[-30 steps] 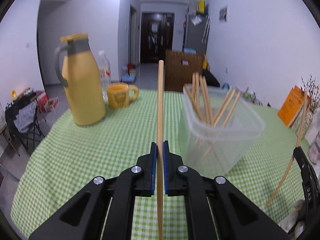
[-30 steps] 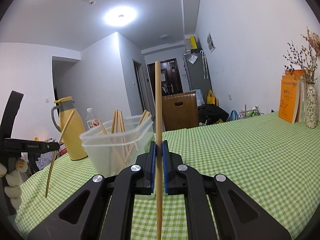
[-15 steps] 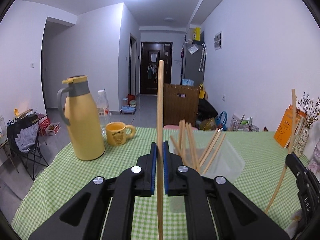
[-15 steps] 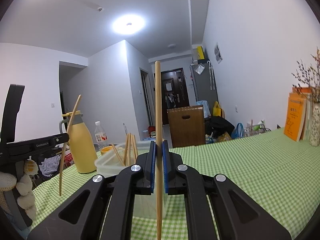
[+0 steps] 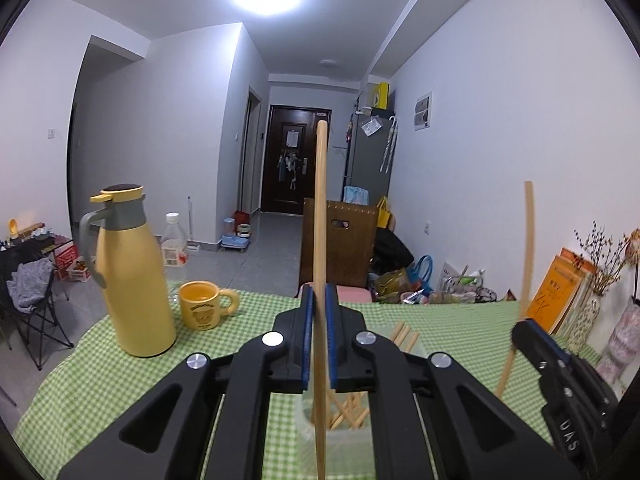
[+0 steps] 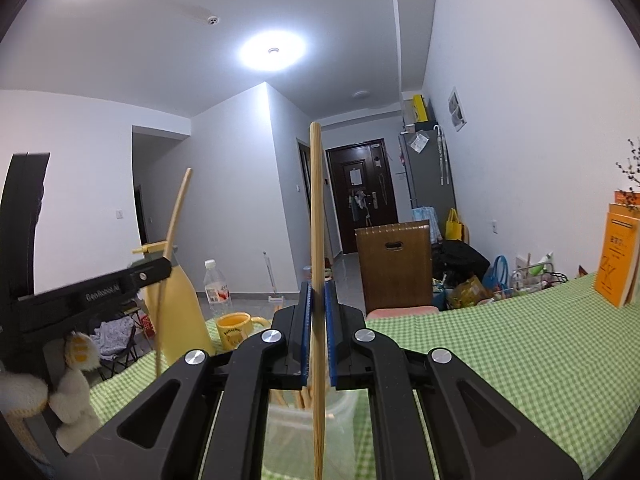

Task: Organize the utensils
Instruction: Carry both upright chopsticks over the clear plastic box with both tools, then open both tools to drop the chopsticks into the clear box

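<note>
Both grippers have risen and come in over the clear container point(image 5: 348, 416), now directly beneath them. Left gripper point(image 5: 319, 334) clamped on an upright chopstick point(image 5: 320, 208); right gripper point(image 6: 319, 330) clamped on another chopstick point(image 6: 316, 208). Several sticks already stand inside; these two are unreleased. Yellow jug point(image 5: 130, 276) and mug point(image 5: 200, 306) sit beyond on the green checked cloth point(image 5: 100, 384).

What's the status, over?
Left gripper shut on chopstick. Right gripper shut on second chopstick. Clear container below both. Nothing blocking.
</note>
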Available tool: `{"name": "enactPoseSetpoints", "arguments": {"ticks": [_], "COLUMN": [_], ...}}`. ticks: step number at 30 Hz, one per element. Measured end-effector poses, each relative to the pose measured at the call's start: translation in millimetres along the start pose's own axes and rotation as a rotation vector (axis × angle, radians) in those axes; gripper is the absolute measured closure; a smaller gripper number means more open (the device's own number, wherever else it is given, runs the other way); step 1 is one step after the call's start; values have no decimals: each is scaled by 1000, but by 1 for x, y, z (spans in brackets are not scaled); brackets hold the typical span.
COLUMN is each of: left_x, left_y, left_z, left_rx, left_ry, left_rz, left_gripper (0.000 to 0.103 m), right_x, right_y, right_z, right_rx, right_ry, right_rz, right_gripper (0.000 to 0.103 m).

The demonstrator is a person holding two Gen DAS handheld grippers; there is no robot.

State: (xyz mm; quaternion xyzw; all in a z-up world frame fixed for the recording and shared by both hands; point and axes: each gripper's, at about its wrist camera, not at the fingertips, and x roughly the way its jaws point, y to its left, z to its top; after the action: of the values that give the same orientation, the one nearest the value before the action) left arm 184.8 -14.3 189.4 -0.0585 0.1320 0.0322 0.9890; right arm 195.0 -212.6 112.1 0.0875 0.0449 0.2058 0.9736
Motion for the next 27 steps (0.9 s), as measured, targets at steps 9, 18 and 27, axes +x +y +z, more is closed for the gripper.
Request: {"name": "enactPoseSetpoints", "arguments": {"ticks": [9, 18, 27], "left_x": [37, 91, 121], "left_y": [-8, 4, 17], "left_z": [15, -6, -42], "left_rx": [-14, -39, -36], "left_ry": [2, 13, 63], "left_rz": [-14, -25, -88], "left_gripper": [99, 99, 99], "right_x": [47, 87, 99], "right_y": [2, -7, -12], "right_z": [22, -2, -28], "right_rx": [-7, -2, -8], "right_ry": [-13, 51, 124], "right_rz": [4, -22, -3], "right_gripper": [96, 96, 96]}}
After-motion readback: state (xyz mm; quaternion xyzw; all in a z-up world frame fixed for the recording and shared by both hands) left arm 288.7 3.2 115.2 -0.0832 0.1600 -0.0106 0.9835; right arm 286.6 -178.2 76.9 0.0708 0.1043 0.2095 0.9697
